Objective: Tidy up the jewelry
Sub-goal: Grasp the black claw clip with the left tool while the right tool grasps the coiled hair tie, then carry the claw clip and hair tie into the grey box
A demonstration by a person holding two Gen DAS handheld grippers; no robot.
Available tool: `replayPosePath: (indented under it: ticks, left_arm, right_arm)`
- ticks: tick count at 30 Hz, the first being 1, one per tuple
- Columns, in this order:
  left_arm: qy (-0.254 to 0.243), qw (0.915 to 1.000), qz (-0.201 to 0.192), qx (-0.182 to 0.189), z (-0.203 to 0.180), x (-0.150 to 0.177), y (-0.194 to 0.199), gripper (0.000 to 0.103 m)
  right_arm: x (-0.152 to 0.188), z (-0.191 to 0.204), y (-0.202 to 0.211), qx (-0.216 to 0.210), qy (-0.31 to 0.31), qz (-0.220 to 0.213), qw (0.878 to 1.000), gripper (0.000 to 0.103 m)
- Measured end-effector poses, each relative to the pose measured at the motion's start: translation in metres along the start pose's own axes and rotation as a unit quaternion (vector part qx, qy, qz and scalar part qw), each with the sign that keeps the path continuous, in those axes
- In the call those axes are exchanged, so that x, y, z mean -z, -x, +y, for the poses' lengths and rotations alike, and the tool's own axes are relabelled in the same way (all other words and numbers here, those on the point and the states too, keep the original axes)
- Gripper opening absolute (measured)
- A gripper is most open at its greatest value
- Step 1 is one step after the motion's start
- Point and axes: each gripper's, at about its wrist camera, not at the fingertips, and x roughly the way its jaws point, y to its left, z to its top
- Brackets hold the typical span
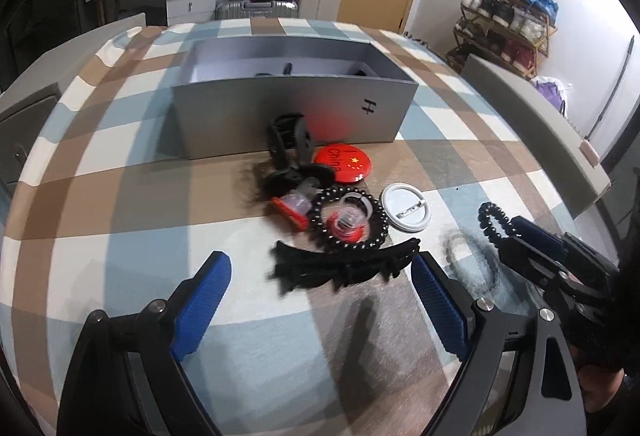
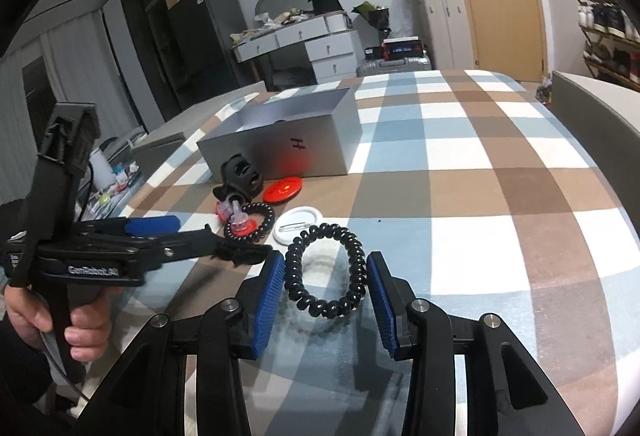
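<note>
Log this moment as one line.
left gripper: open, near hair clip | right gripper: open around spiral hair tie | box: open

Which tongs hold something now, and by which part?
Neither: left tongs open near the black hair claw; right tongs open around the black spiral hair tie.

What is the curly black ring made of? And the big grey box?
The curly black ring looks like shiny plastic: a glossy springy coil, like a phone cord. It sits between the right gripper pads. The grey box seems to be stiff card with a smooth matte skin; flat walls, sharp corners. Metal is possible.
</note>
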Motion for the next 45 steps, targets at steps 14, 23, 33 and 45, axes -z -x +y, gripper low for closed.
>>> replayPosePath:
  ticks: [14,23,33,45]
  left_arm:
    - [-0.026,0.9982,0.01,-0.053,-0.022,0.001,-0.019,0.089]
    - [-0.046,0.9975,0.008,-0.052,-0.022,0.006,-0.016,0.088]
    - [-0.028,0.9993,0.001,-0.026,-0.016,0.009,-0.004,0.088]
    - [-0.017,0.9975,-0.061,-0.031,-0.004,0.0,0.03,0.088]
  right_arm:
    - [0.002,-0.006,0.004,-0.021,-0.009,-0.009,1.0,0.041]
    - [0.002,-0.007,0.006,-0.019,-0.006,-0.012,1.0,0.041]
    - [-0.001,-0.003,0.01,-0.015,-0.001,-0.017,1.0,0.042]
    - [-0.015,0.009,0.013,-0.034,-0.002,-0.022,0.999,0.042]
